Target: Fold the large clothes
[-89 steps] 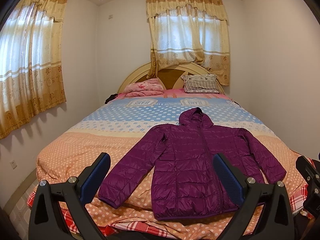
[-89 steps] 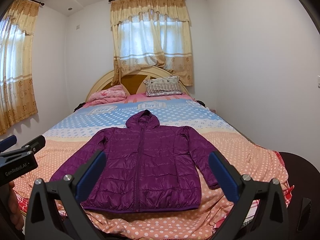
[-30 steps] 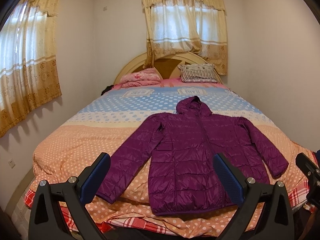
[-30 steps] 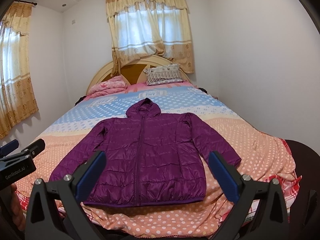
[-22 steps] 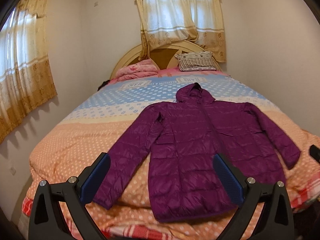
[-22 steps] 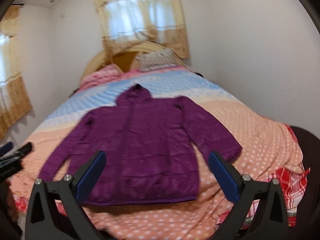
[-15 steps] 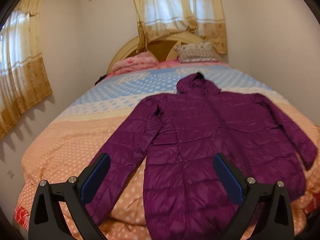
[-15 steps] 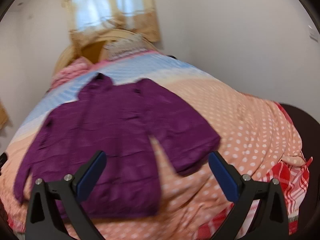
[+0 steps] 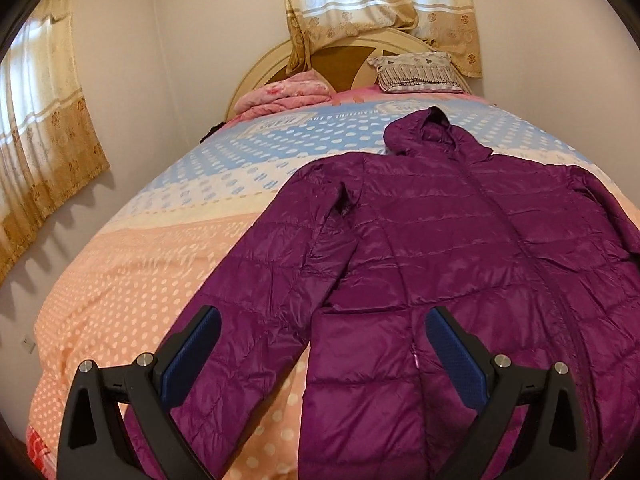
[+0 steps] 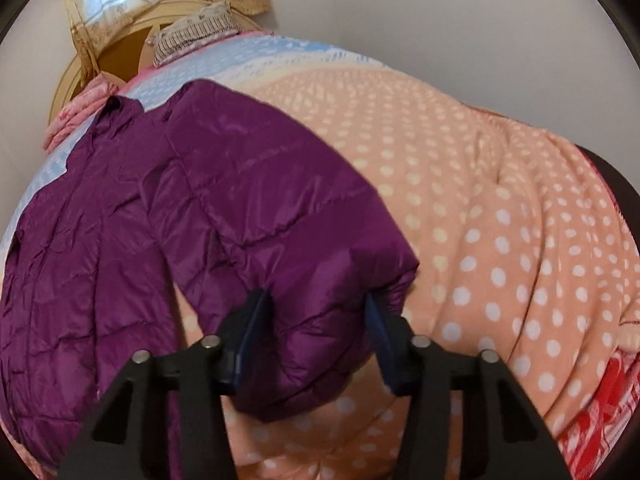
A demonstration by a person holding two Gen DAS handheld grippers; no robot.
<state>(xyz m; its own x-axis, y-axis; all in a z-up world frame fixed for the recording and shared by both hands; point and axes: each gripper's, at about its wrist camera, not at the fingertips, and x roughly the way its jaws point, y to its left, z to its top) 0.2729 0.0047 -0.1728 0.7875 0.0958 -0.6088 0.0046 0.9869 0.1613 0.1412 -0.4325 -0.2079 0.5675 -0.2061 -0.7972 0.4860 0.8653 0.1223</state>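
A purple hooded puffer jacket [image 9: 440, 240] lies flat, front up, on the bed [image 9: 140, 272]. My left gripper [image 9: 320, 344] hovers open above the jacket's left sleeve [image 9: 256, 280] and the lower body, with nothing pinched between its blue pads. In the right wrist view the jacket [image 10: 100, 240] stretches off to the left. My right gripper [image 10: 316, 320] is closing, with the cuff end of the right sleeve [image 10: 300, 220] bunched between its pads, which press into the fabric on both sides.
The dotted orange and blue bedspread [image 10: 480, 200] covers the bed. A striped pillow [image 9: 416, 66] and a folded pink blanket [image 9: 288, 92] lie by the headboard. Curtains [image 9: 44, 128] hang on the left wall; a bare wall [image 10: 440, 12] runs along the bed's right side.
Both grippers have dropped and come in close over the jacket. The right one swung to the right sleeve's end and narrowed from wide open onto the cuff. The left one stays open.
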